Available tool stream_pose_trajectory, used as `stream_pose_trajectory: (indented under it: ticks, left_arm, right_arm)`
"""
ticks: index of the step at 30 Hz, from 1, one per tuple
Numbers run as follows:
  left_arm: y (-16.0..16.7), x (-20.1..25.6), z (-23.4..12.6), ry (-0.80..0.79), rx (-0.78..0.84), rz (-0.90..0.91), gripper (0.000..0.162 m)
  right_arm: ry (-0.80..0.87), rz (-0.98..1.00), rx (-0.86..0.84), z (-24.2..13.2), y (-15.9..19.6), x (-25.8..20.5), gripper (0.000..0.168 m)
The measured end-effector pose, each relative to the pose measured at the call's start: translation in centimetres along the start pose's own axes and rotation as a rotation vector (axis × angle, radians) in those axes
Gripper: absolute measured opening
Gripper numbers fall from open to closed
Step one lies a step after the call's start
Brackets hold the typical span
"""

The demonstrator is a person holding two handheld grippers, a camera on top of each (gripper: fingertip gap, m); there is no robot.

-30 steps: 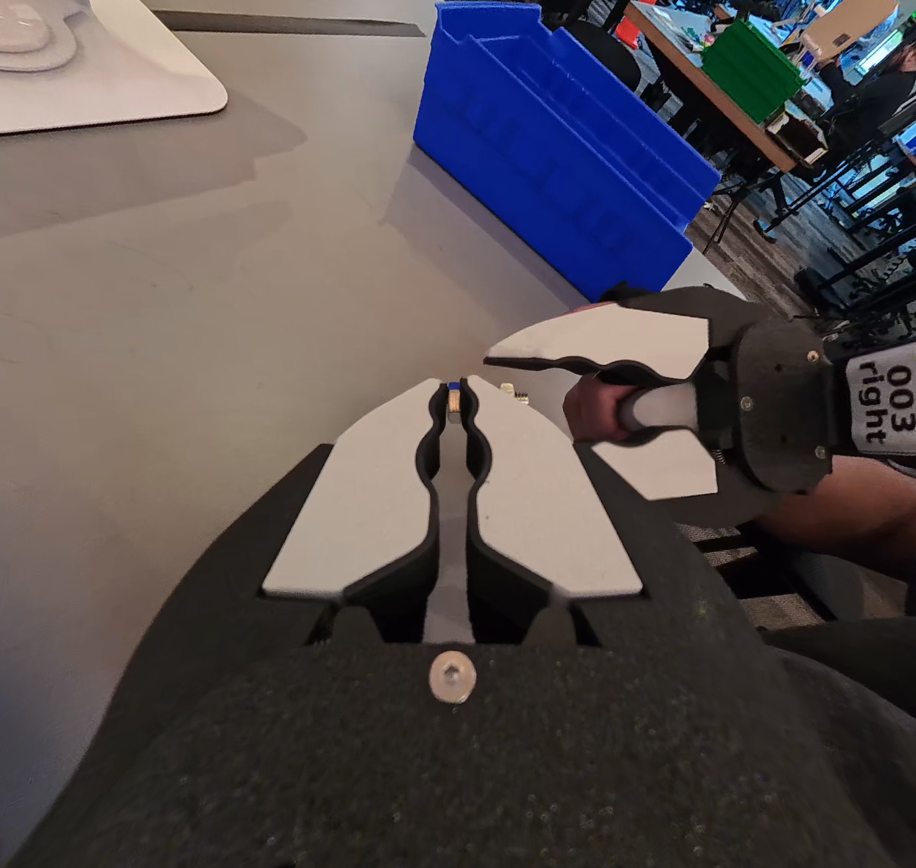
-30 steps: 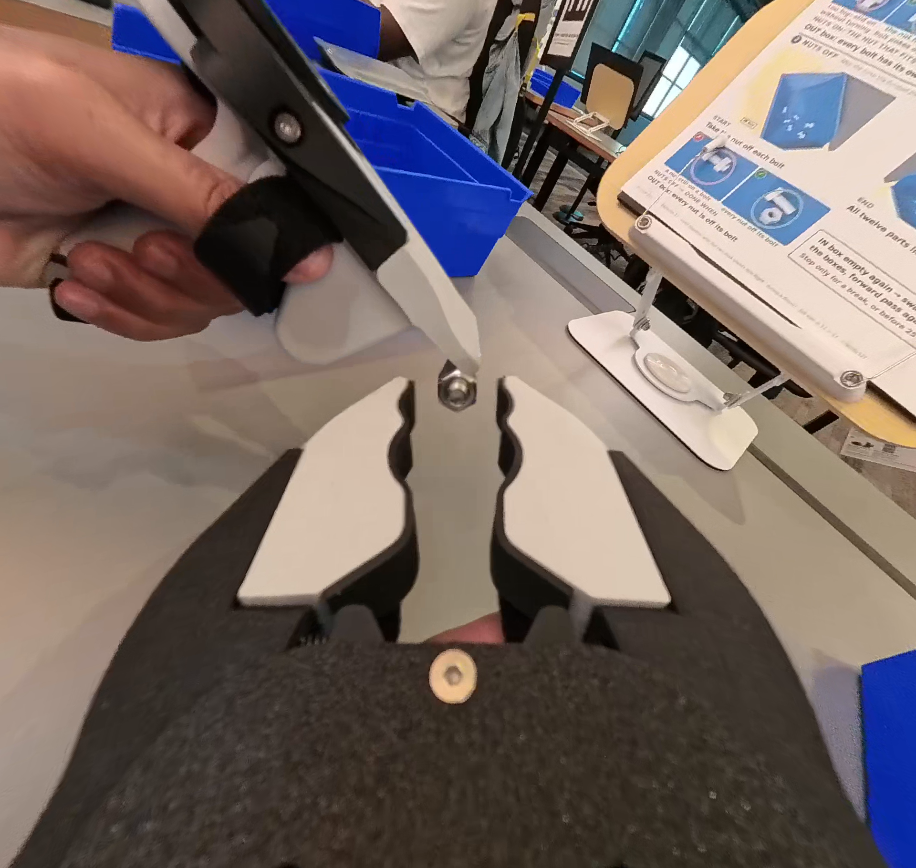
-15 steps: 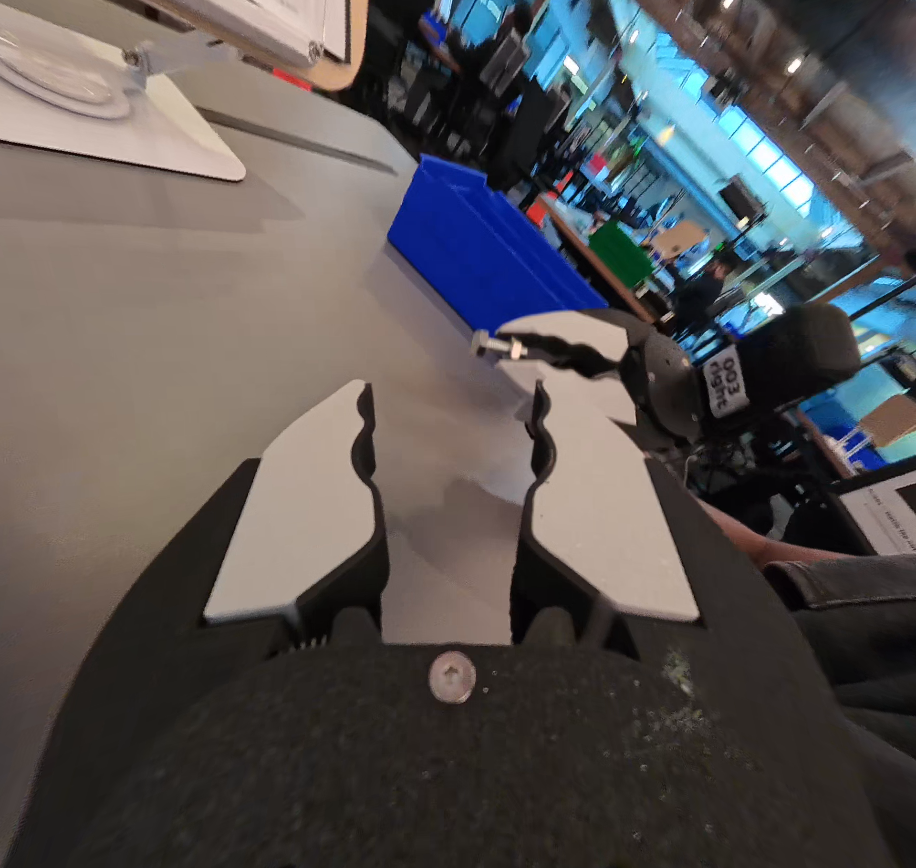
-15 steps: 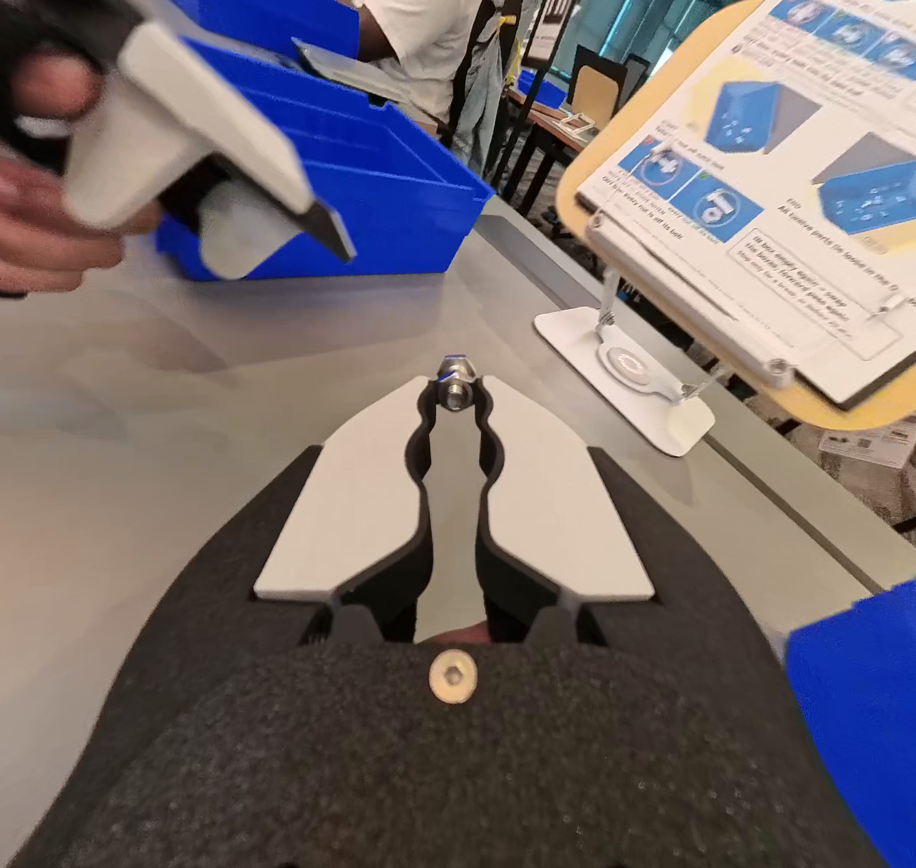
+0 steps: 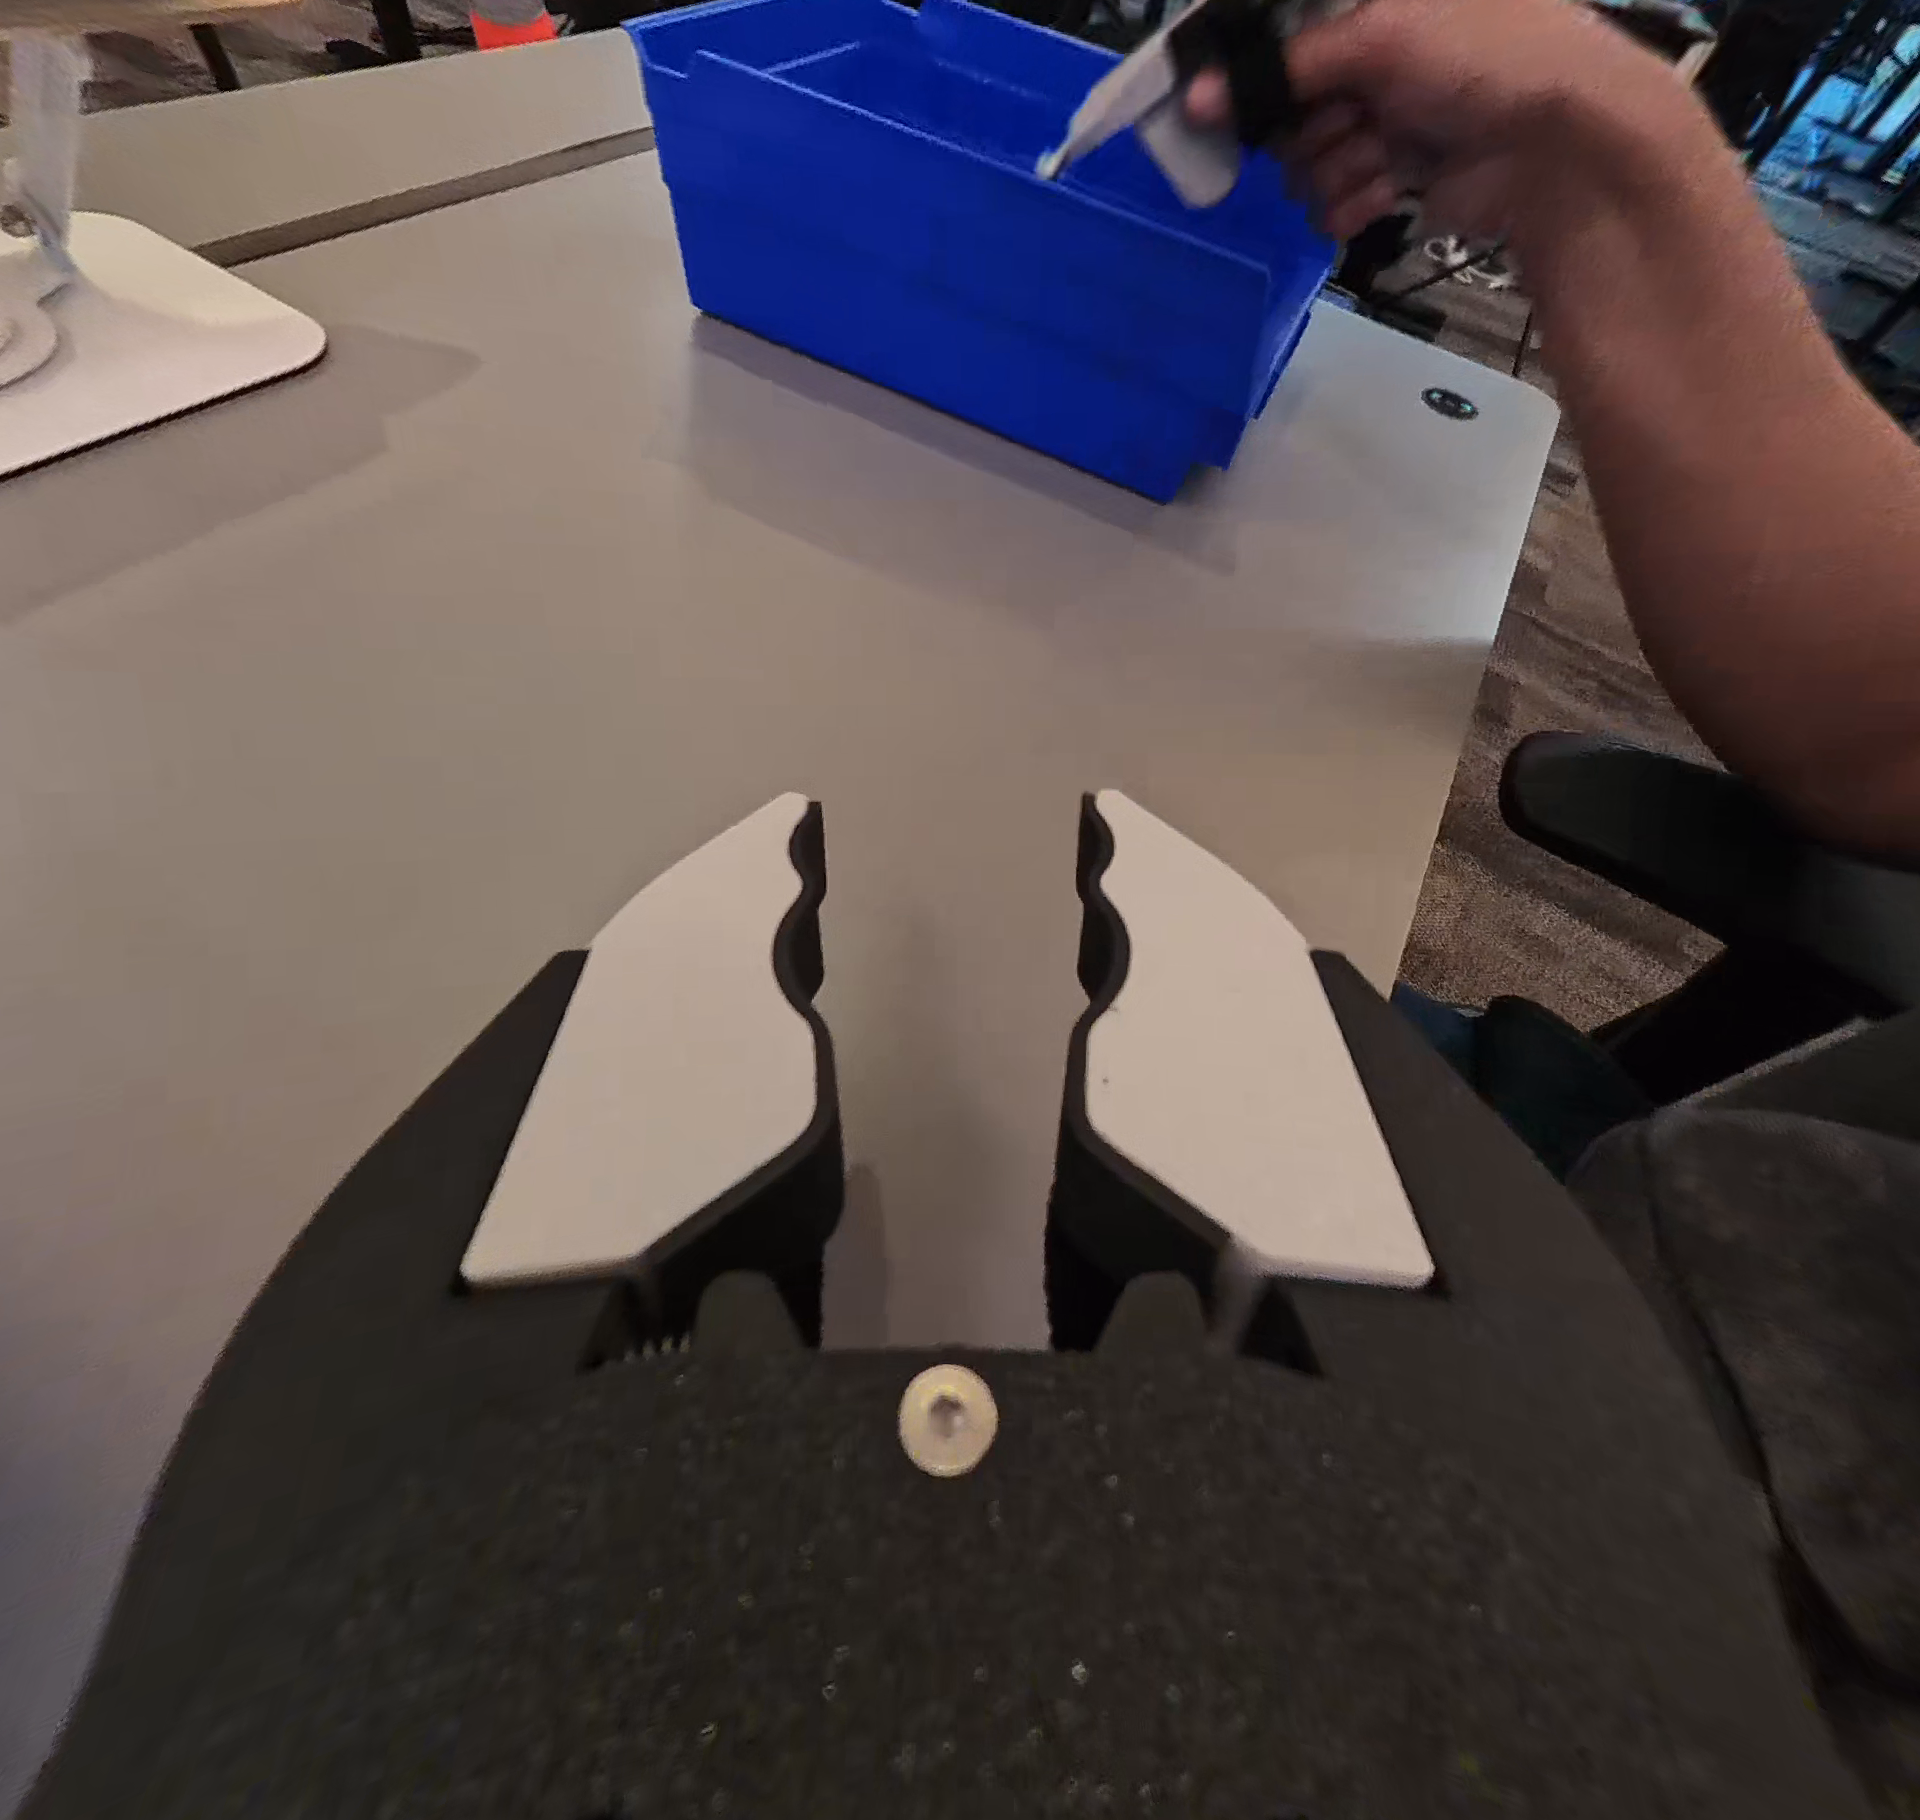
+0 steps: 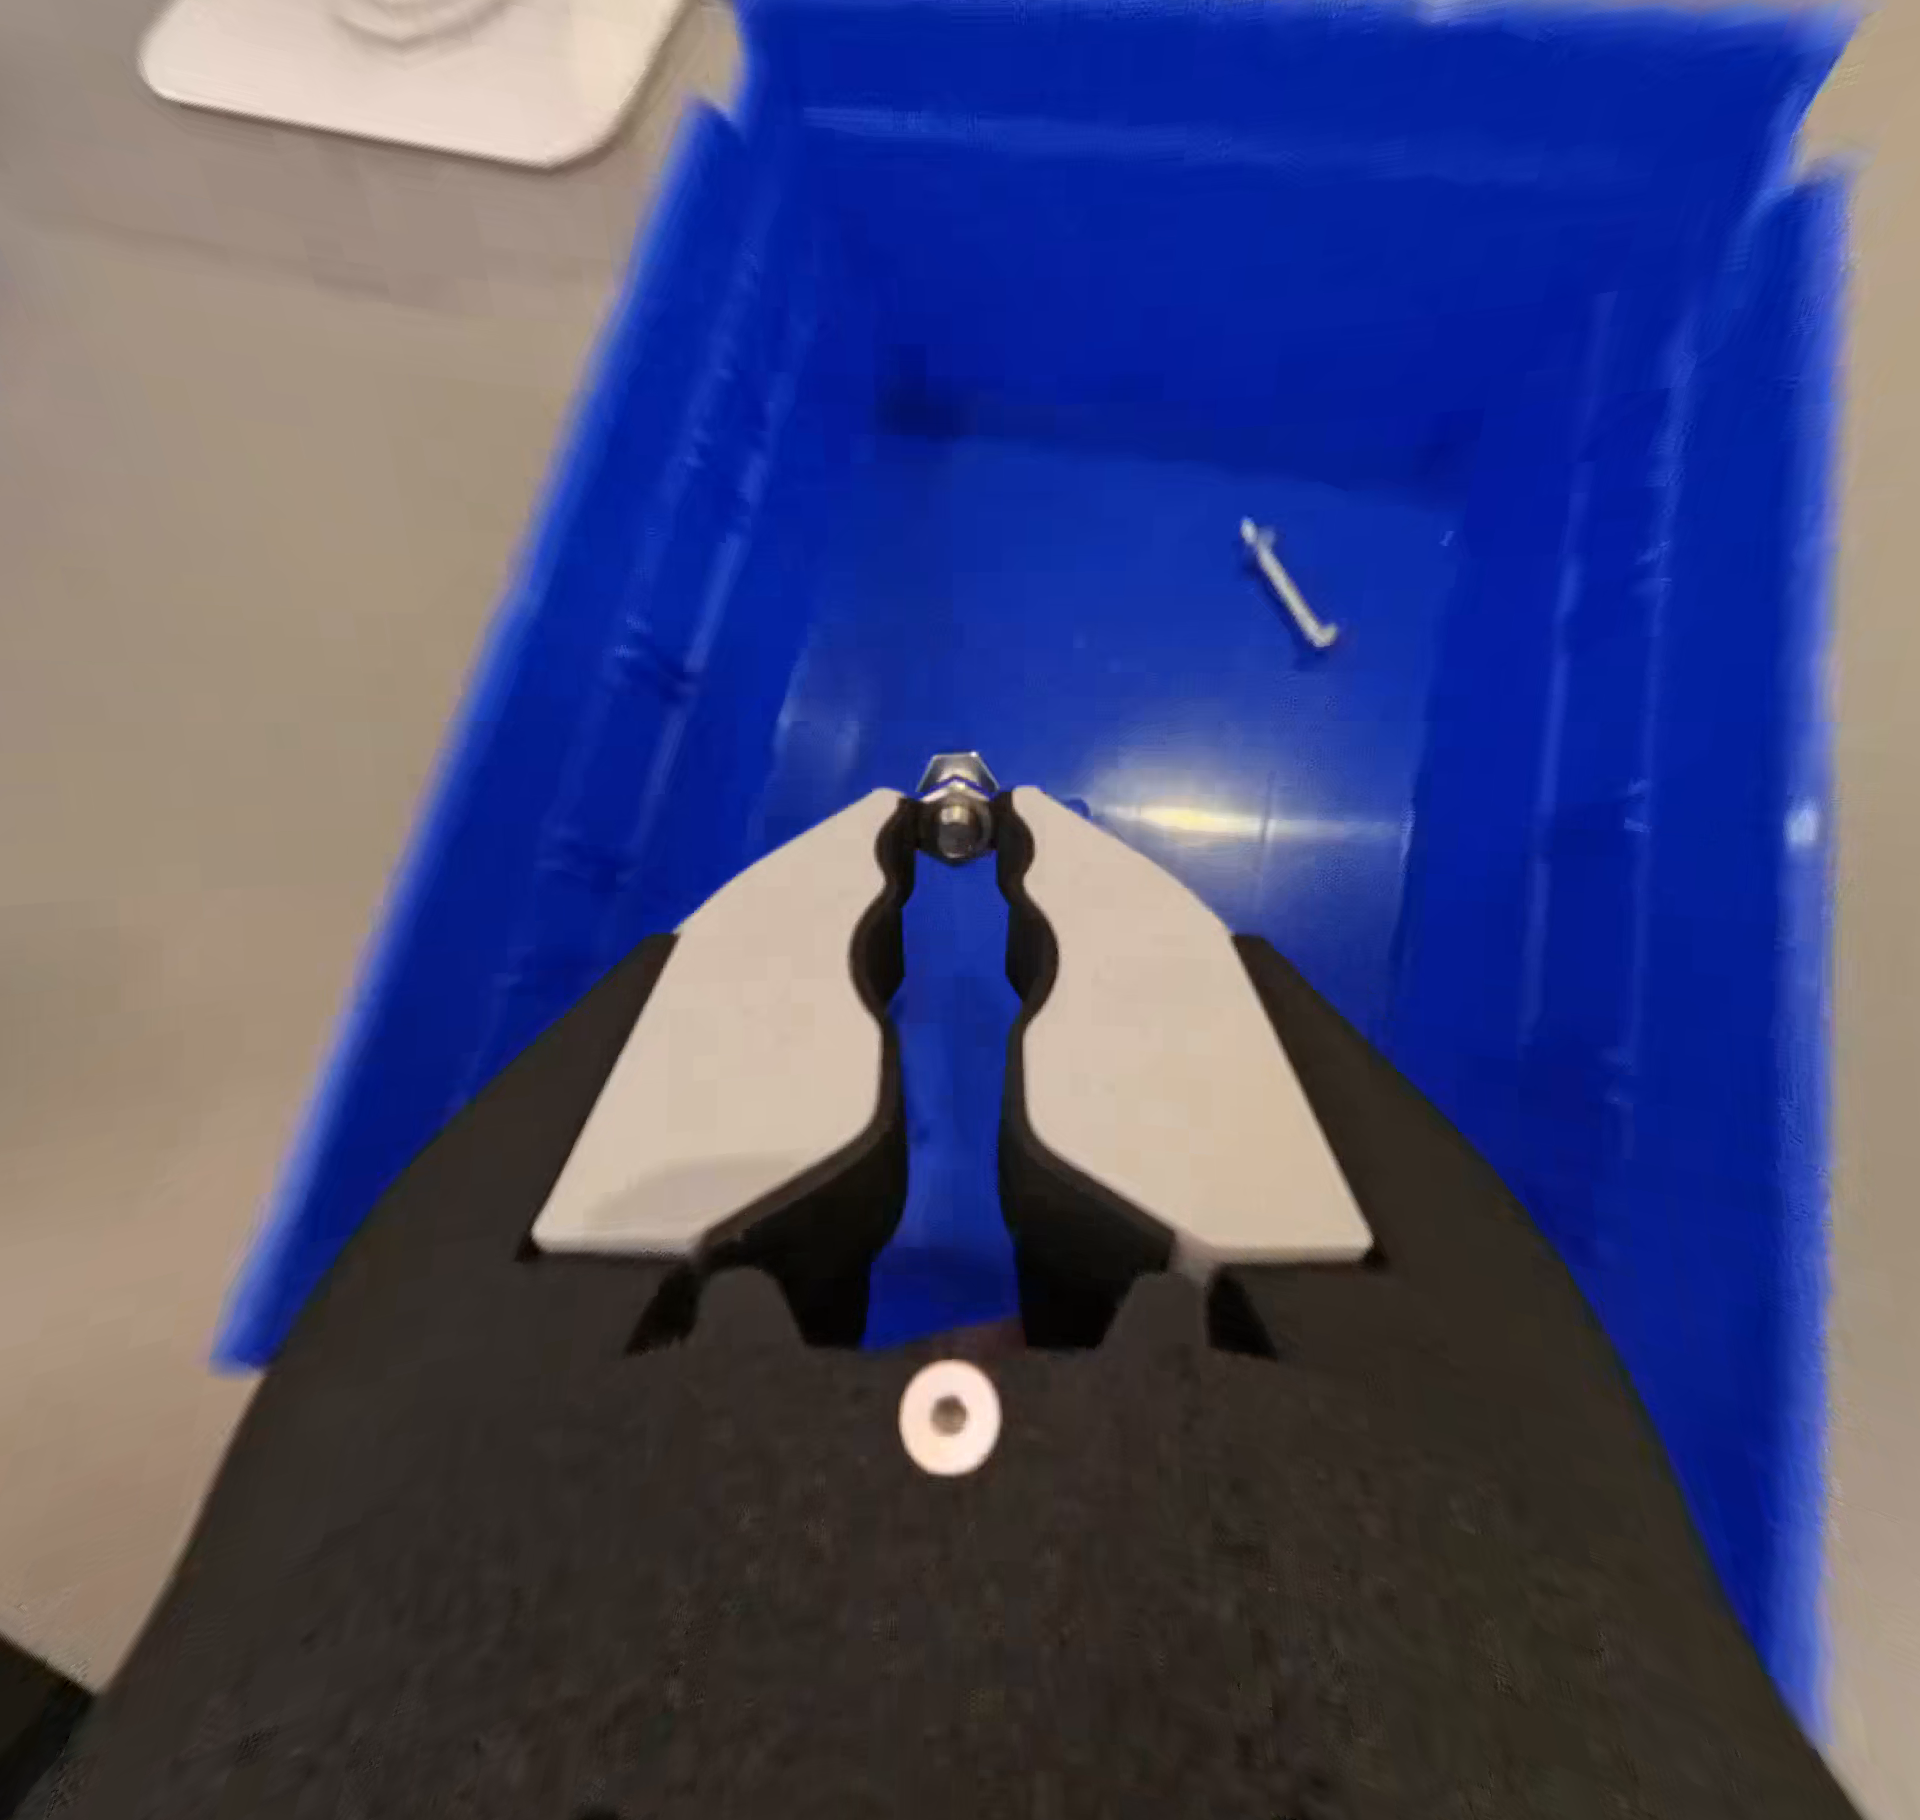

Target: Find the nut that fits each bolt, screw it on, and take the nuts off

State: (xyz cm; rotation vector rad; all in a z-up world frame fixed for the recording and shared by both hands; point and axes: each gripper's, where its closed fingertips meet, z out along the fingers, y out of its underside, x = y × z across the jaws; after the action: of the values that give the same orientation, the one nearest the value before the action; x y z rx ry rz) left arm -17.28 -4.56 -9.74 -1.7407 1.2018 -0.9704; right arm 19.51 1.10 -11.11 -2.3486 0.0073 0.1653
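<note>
Bolt with nut (image 6: 958, 814): small, silver, sitting clamped crosswise between the fingertips of the right gripper (image 6: 956, 820), hanging above the inside of the blue bin (image 6: 1143, 336). The hex end is pointing away from the camera; where nut ends and bolt begins is too blurred to separate.

Second fastener (image 6: 1286, 583): a long thin silver bolt lying loose on the bin floor, toward the far right corner, well apart from the gripper. Only the right wrist view is showing it; in the left wrist view the bin's near wall is hiding the floor.

Blue bin (image 5: 966, 243): an open-topped plastic parts bin standing on the grey tabletop (image 5: 416, 679), near its far right corner. Edges are smearing with motion in the right wrist view.

Right gripper, as seen from the left wrist view (image 5: 1049, 165): held in the person's hand (image 5: 1455, 97), tips dipping over the bin's rim, blurred; the held part is showing only as a pale speck.

Left gripper (image 5: 948, 814): fingers standing wide apart, gripping nothing, hovering over bare tabletop short of the bin.

White stand base (image 5: 135, 336): resting on the tabletop at left, cut off by the frame edge; its round emblem is not legible. Also showing at upper left in the right wrist view (image 6: 436, 56).
</note>
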Motion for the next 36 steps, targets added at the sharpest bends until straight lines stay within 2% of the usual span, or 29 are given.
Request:
stream_pose_trajectory:
  ticks: [3,6,10,15,18,23,26,29,32,34,36]
  left_arm:
    - [0.0,0.2,0.5,0.011,-0.010,-0.001,0.046]
    - [0.3,0.4,0.9,0.027,-0.024,-0.012,0.046]
    - [1.2,0.5,1.3,0.027,-0.058,-0.006,0.046]
    - [1.7,1.0,1.4,0.033,-0.084,0.027,0.044]
    - [1.8,1.1,1.4,0.032,-0.089,0.035,0.044]
    - [2.1,1.7,1.5,0.073,-0.099,-0.002,0.045]
    - [2.0,1.9,1.6,0.088,-0.094,-0.014,0.045]
    - [1.7,1.4,1.4,0.063,-0.078,-0.003,0.045]
    - [1.4,0.2,1.1,0.011,-0.061,-0.007,0.045]
    - [0.9,-0.6,0.7,-0.023,-0.035,-0.026,0.045]
    - [0.5,-1.3,0.3,-0.047,-0.010,-0.044,0.045]
  right_arm:
    - [-0.023,0.127,-0.026,3.1,1.4,2.1,0.015]
    - [0.057,0.123,-0.012,3.2,0.6,3.2,0.015]
    - [0.071,0.157,-0.183,4.3,2.7,3.4,0.015]
    - [0.172,0.135,-0.256,4.6,3.9,4.5,0.017]
    - [0.160,0.156,-0.303,4.6,4.8,4.5,0.019]
    - [0.179,0.155,-0.255,3.1,3.9,5.0,0.028]
    - [0.173,0.117,-0.099,-0.8,0.3,3.9,0.028]
    - [0.091,0.020,0.215,-6.4,-5.7,-0.4,0.032]
    - [-0.206,-0.084,0.500,-10.2,-10.0,-9.6,0.032]
    - [-0.455,-0.149,0.574,-10.5,-10.4,-16.8,0.033]
    - [-0.620,-0.198,0.586,-8.6,-9.5,-22.5,0.033]
